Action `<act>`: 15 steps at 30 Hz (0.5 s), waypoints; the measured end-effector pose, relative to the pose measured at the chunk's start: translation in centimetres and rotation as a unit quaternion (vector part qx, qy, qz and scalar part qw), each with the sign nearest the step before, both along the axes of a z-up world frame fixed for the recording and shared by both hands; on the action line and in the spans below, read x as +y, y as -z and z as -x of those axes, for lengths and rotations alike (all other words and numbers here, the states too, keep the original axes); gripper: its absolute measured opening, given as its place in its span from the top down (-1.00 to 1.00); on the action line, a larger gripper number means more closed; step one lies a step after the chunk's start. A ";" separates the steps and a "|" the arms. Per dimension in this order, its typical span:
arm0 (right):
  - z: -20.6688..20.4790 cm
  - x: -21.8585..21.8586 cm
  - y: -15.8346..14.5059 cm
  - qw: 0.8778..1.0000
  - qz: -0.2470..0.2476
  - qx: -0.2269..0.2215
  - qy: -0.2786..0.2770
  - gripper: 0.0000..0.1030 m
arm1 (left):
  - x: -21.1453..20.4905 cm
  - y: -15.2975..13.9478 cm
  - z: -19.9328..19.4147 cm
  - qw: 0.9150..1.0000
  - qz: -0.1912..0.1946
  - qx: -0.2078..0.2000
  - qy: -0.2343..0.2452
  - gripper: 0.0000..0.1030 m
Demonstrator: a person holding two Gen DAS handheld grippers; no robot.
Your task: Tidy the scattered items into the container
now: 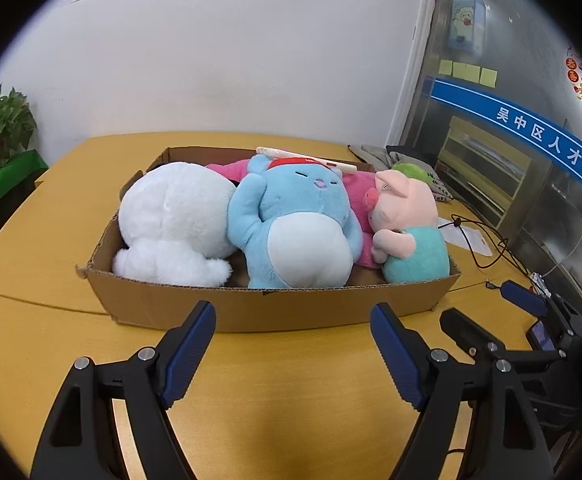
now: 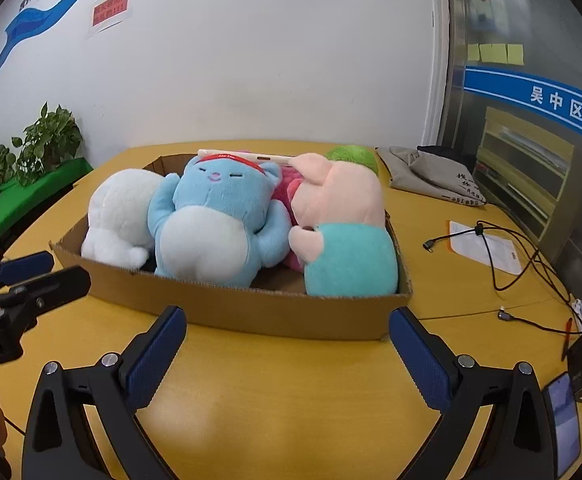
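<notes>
Just beyond both released, empty grippers, left (image 1: 293, 354) and right (image 2: 287, 356), the box (image 2: 251, 304) lies crosswise, toys (image 2: 211, 224) inside.

left tongs (image 1: 293, 354): spread wide, empty, angled down | right tongs (image 2: 287, 358): spread wide, empty, angled down

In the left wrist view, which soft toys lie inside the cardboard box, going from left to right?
white plush toy → blue plush toy → pink pig plush toy, all in the cardboard box.
</notes>
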State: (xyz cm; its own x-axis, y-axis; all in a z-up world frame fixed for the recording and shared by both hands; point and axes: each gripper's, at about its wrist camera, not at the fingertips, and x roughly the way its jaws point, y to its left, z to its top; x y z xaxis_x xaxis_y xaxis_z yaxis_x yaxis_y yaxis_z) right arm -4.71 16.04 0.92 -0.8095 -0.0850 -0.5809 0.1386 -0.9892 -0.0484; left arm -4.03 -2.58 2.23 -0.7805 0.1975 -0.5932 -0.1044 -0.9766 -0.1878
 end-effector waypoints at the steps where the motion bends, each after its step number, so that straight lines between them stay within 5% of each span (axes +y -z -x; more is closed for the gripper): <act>1: -0.3 0.1 0.0 1.000 0.002 0.000 0.000 -0.99 | 0.0 -0.1 -0.3 1.000 0.000 0.003 -0.003 -0.55; 15: -2.0 -0.2 0.2 1.000 0.008 0.002 -0.004 -0.99 | 0.5 0.1 -1.7 0.999 0.017 0.032 -0.022 -0.55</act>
State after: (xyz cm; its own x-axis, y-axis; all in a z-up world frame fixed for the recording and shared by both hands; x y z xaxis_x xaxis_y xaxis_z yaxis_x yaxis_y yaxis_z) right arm -2.69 15.80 0.75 -0.8108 -0.1014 -0.5765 0.1472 -0.9885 -0.0332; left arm -2.29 -2.08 2.09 -0.8240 0.1427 -0.5483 -0.0715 -0.9862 -0.1492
